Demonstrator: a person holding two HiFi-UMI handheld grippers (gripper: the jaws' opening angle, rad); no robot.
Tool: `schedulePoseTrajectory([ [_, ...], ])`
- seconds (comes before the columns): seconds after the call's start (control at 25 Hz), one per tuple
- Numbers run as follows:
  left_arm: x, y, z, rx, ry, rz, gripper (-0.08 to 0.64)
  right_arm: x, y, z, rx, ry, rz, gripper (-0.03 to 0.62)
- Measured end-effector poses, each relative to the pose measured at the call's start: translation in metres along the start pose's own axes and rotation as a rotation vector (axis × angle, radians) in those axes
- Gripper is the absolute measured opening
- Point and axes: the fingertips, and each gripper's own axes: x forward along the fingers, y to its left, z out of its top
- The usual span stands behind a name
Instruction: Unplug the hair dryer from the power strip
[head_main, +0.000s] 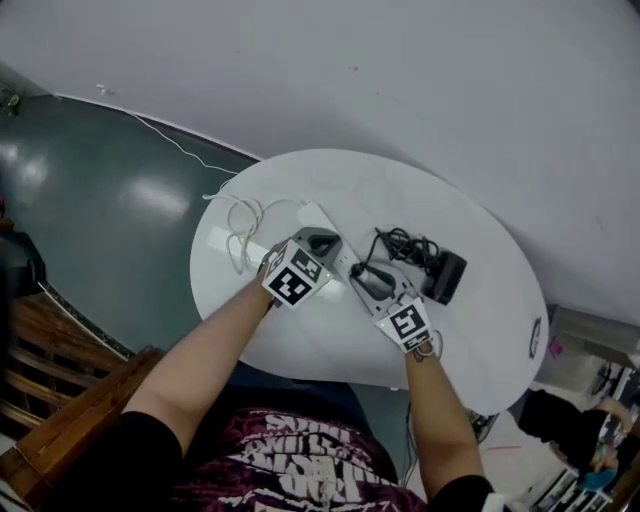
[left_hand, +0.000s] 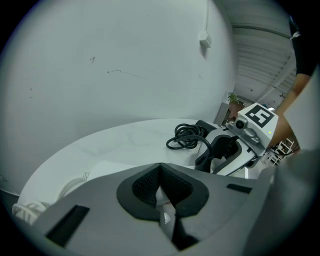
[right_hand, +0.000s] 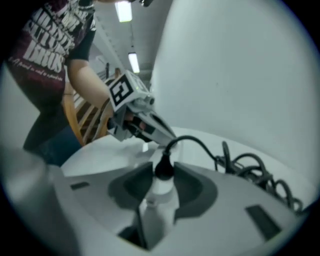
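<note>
Left tongs (left_hand: 161, 190) clamp the white power strip (left_hand: 107, 168) on the table (head_main: 480, 330); right tongs (right_hand: 162, 182) stand apart, straddling the black plug (right_hand: 164, 169), frame centre.

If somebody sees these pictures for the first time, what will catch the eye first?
First the black plug, seated in the white power strip between the jaws of the right gripper. In the head view, that gripper and the left gripper meet over a round white table. A black hair dryer with its tangled cord lies at their right.
</note>
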Motion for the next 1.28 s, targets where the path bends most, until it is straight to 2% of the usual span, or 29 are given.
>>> schedulePoseTrajectory([
  [0.08, 0.000, 0.001, 0.001, 0.002, 0.005, -0.006, 0.023, -0.003, 0.003, 0.011, 0.007, -0.008, -0.017, 0.160],
  [0.2, -0.004, -0.005, 0.002, -0.007, 0.011, -0.007, 0.023, -0.019, 0.005, 0.029, 0.138, -0.091, -0.043, 0.175],
  [0.28, -0.005, -0.005, 0.002, 0.004, 0.015, -0.017, 0.023, -0.020, -0.005, 0.029, 0.220, -0.117, -0.118, 0.175],
  [0.36, -0.007, -0.003, 0.002, 0.015, 0.018, -0.029, 0.023, -0.013, -0.015, 0.029, 0.257, -0.134, -0.192, 0.172],
  [0.48, -0.008, -0.004, 0.002, 0.025, 0.020, -0.040, 0.023, -0.005, -0.015, 0.033, 0.210, -0.152, -0.263, 0.098],
  [0.6, -0.008, -0.006, 0.004, 0.041, 0.017, -0.048, 0.023, -0.003, -0.012, 0.031, 0.149, -0.150, -0.327, 0.088],
  [0.68, -0.008, -0.006, 0.005, 0.047, 0.016, -0.054, 0.023, -0.001, -0.010, 0.028, 0.103, -0.145, -0.335, 0.103],
  [0.84, -0.009, -0.006, 0.004, 0.050, 0.015, -0.061, 0.023, 0.005, -0.006, 0.018, 0.069, -0.122, -0.280, 0.116],
  [0.92, -0.008, -0.007, 0.004, 0.053, 0.012, -0.066, 0.023, 0.008, -0.005, 0.013, 0.088, -0.104, -0.250, 0.147],
  [1.0, -0.008, -0.006, 0.004, 0.054, 0.013, -0.070, 0.023, 0.009, -0.005, 0.012, 0.096, -0.106, -0.243, 0.147],
  [1.16, -0.005, -0.008, 0.002, 0.053, 0.028, -0.094, 0.023, 0.007, -0.007, 0.011, 0.153, -0.101, -0.261, 0.149],
  [1.28, -0.013, -0.004, 0.000, 0.068, 0.015, -0.098, 0.023, -0.006, 0.000, 0.015, 0.203, -0.089, -0.307, 0.161],
])
